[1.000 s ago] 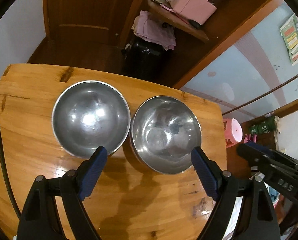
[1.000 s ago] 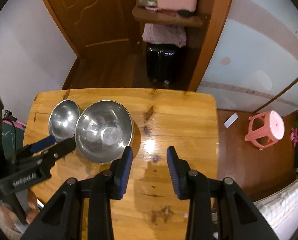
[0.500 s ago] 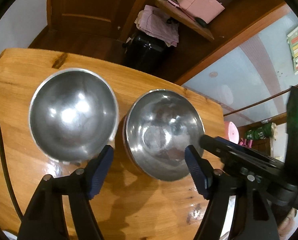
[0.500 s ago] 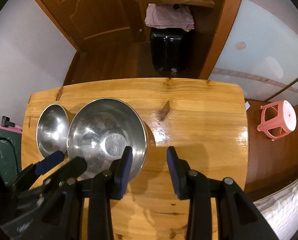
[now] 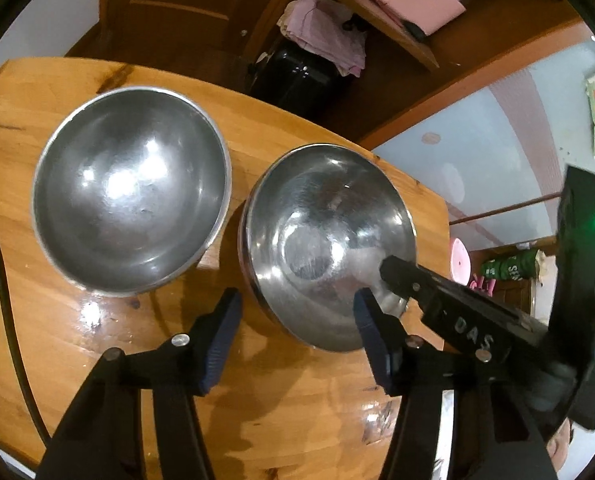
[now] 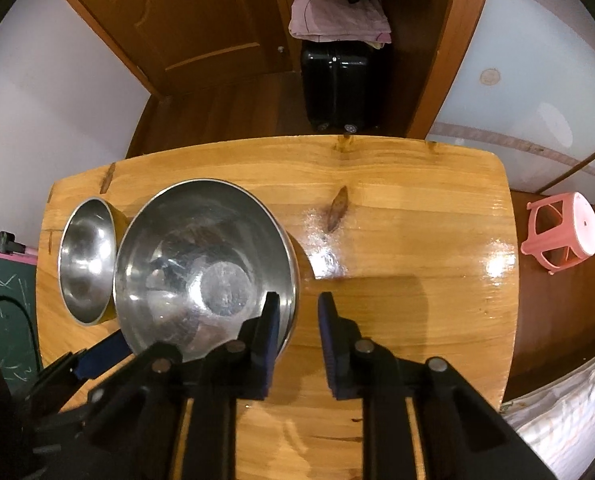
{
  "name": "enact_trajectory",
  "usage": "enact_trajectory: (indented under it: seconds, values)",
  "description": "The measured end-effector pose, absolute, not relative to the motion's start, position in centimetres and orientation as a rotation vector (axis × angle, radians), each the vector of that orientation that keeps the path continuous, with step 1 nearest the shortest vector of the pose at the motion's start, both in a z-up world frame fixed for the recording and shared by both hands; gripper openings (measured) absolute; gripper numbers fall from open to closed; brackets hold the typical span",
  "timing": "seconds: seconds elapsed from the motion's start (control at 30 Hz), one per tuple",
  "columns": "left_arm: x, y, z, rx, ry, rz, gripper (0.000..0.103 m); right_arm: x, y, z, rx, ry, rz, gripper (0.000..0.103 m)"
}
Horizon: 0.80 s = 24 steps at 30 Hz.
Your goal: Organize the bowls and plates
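Two steel bowls stand side by side on the wooden table (image 6: 417, 240). The smaller one (image 5: 131, 188) (image 6: 87, 260) is on the left, the wider one (image 5: 329, 244) (image 6: 205, 264) to its right. My left gripper (image 5: 297, 332) hovers at the wide bowl's near edge, its jaws closing, with the near rim between the fingers and the left pad clear of the bowl. My right gripper (image 6: 299, 332) straddles that bowl's right rim with one finger (image 5: 393, 272) inside. Its jaws are closing too, and a gap shows between the outer pad and the rim.
A pink stool (image 6: 561, 232) stands on the floor right of the table. A black suitcase (image 6: 339, 84) sits beyond the far edge under a shelf. A black cable (image 5: 1, 280) runs along the table's left side. White bedding (image 6: 569, 412) lies at lower right.
Both grippers came down closer to the wide bowl. The right gripper moved left over its rim and its jaws narrowed. The left gripper's jaws narrowed too.
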State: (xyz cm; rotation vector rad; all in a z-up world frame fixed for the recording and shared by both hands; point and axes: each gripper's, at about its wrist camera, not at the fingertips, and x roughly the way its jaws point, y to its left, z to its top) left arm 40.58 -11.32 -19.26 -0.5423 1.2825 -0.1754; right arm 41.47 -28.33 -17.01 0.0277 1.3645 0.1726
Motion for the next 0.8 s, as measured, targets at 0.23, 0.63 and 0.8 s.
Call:
enact_trajectory:
  seconds: [0.23,0.63,0.8]
  values:
    - [41.3,-10.7,-20.8,-0.547,1.287,-0.125,0.056,41.2,-28.0,-17.0,0.015,1.365,0.177,0.009]
    - [41.6,-10.4,-21.4,-0.513,1.318,-0.16,0.012,39.1,-28.8,-16.7,0.007,1.382,0.175,0.008]
    - [40.0,-10.8,-19.9,-0.447,1.323,-0.183,0.009,37.3,-29.2,-16.0,0.008,1.381,0.177,0.008]
